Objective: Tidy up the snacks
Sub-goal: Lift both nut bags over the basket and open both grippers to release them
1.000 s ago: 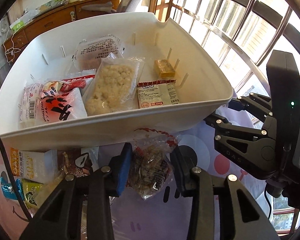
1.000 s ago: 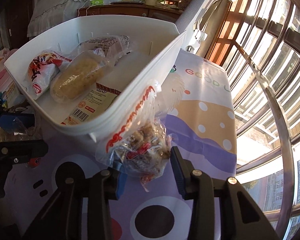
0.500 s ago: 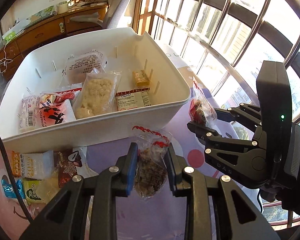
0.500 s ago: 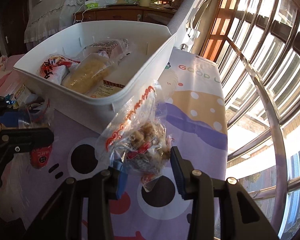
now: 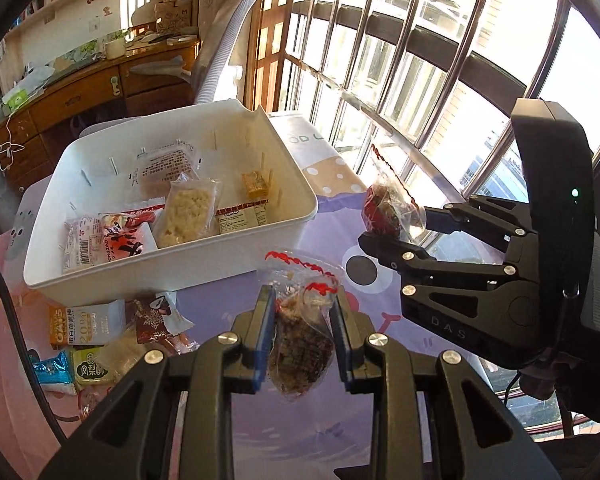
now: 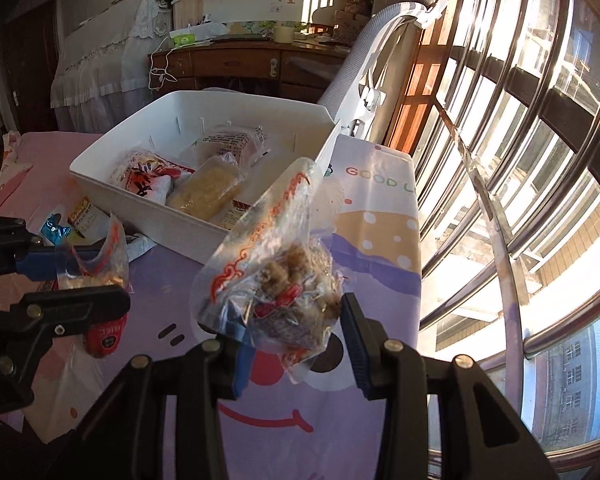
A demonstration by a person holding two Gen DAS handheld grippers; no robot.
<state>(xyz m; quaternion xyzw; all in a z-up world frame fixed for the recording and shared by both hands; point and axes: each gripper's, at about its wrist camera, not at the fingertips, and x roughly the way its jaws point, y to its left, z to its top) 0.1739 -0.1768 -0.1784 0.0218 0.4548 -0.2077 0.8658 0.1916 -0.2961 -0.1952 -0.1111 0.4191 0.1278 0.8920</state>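
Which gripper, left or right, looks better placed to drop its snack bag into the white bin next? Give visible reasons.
Probably the left gripper: its clear snack bag hangs just before the white bin, whereas the right gripper is off to the side.

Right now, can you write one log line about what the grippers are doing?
left hand-held gripper: shut on clear snack bag | right hand-held gripper: shut on second snack bag | both above tablecloth | white bin: part-filled

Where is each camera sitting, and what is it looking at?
Left wrist: sits on the left claw, looking down over its clear snack bag toward the white bin; the right claw shows.
Right wrist: sits on the right claw, looking past its own snack bag.
Both share the bin and tablecloth.
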